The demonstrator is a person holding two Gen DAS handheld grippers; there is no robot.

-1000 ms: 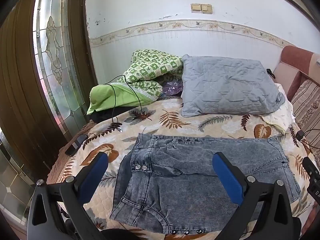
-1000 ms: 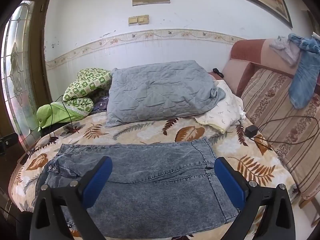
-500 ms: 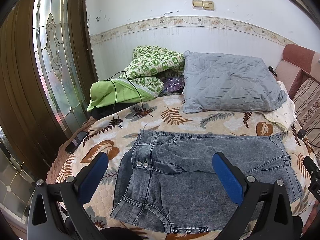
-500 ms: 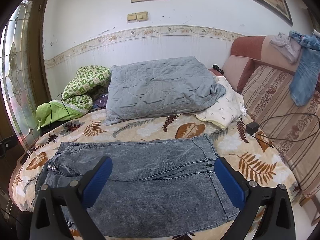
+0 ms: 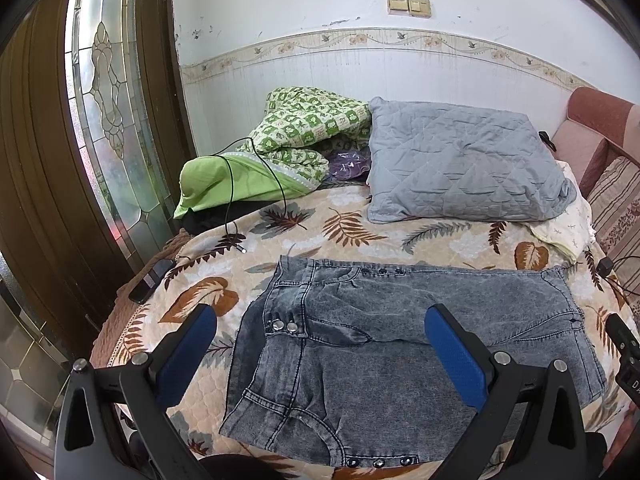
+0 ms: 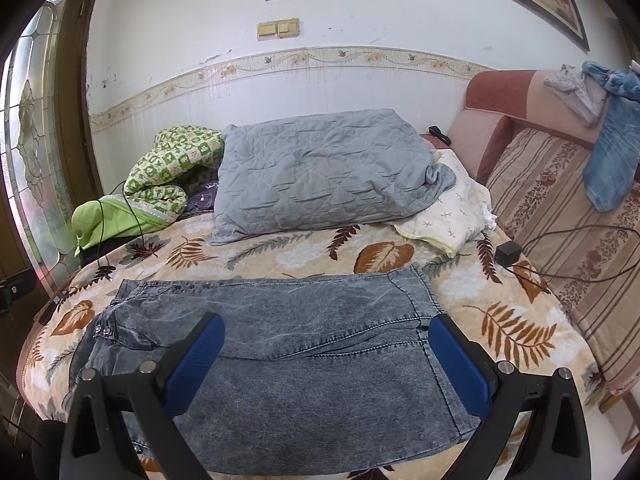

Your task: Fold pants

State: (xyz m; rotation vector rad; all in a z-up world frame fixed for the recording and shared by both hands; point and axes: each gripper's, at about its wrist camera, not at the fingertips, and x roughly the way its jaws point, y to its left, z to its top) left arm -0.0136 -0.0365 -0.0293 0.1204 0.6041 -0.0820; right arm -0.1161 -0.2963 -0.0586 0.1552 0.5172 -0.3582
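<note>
Pants [image 5: 400, 344] spread flat on bed [image 5: 360, 232], waist toward nine o'clock, ready for folding. Left gripper [image 5: 320, 344] and right gripper [image 6: 326, 356] spread wide, empty, above.

Both views sit a little higher and further back than a second ago. In the left wrist view the grey pants [image 5: 400, 344] drop slightly toward the lower frame, and the pillow [image 5: 460, 168] slides down with them (the wall switches too). In the right wrist view the pants [image 6: 304, 360] show more bedspread [image 6: 500, 300] around their right edge.
</note>
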